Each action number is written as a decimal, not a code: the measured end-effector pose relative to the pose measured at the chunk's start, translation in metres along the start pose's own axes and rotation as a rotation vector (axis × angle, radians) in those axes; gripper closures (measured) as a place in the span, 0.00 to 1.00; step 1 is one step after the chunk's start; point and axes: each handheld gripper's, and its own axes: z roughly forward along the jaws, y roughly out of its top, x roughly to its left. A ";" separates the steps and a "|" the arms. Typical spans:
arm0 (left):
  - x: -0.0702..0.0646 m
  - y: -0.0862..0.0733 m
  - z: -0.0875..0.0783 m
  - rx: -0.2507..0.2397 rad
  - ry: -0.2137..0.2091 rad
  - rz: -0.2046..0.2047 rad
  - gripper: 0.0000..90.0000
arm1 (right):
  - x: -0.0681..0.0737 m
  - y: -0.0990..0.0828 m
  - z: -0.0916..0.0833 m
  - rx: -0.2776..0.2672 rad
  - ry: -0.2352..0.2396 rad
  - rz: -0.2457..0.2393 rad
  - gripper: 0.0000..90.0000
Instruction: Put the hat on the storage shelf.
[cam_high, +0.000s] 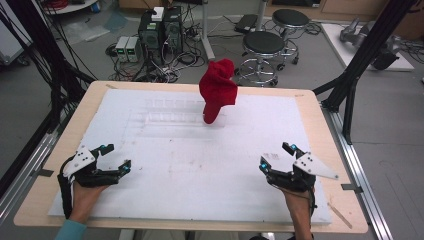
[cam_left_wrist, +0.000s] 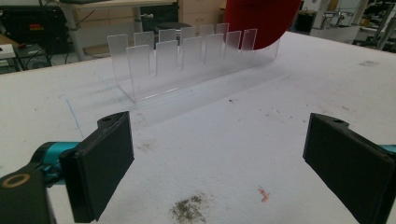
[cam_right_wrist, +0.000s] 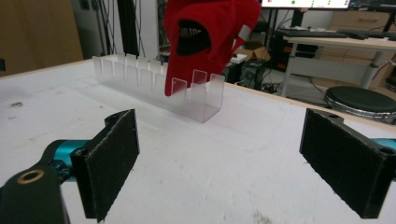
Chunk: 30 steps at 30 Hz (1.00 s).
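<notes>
A red cap (cam_high: 218, 89) stands propped in a clear plastic rack (cam_high: 170, 118) toward the far middle of the white table (cam_high: 190, 175); its brim points down into the rack's slots and its crown rises above them; in the right gripper view the cap (cam_right_wrist: 205, 32) sits near the closer end of the rack (cam_right_wrist: 154, 86), with a dark patch on its inside facing the camera; in the left gripper view just the lower red edge of the cap (cam_left_wrist: 261, 21) hangs over the far end of the rack (cam_left_wrist: 187, 60), whose upright dividers stand in two rows.

The left gripper (cam_high: 114, 158) rests low at the near left of the table, held in a hand (cam_high: 85, 195) with a teal sleeve behind it; its jaws stand wide apart with nothing between them, bare table showing through the gap (cam_left_wrist: 219, 158); it is well apart from the rack.

The right gripper (cam_high: 275, 157) sits at the near right, also down by the table surface; its jaws are spread wide and hold nothing (cam_right_wrist: 219, 158); it too is well apart from the cap, which no gripper touches; both grippers point toward the rack from the near edge.

Beyond the table stand two round black stools (cam_high: 264, 45) and some computer boxes (cam_high: 160, 30) on the grey floor.
</notes>
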 end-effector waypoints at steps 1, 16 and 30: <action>0.000 0.000 0.000 0.002 0.001 0.006 0.10 | -0.001 -0.009 0.000 -0.003 -0.011 0.008 0.12; -0.002 -0.001 -0.003 -0.032 0.016 0.020 0.10 | -0.001 -0.028 0.010 0.113 -0.025 0.048 0.12; -0.002 -0.002 -0.005 -0.052 0.016 0.020 0.10 | 0.004 -0.030 0.014 0.088 -0.042 0.024 0.12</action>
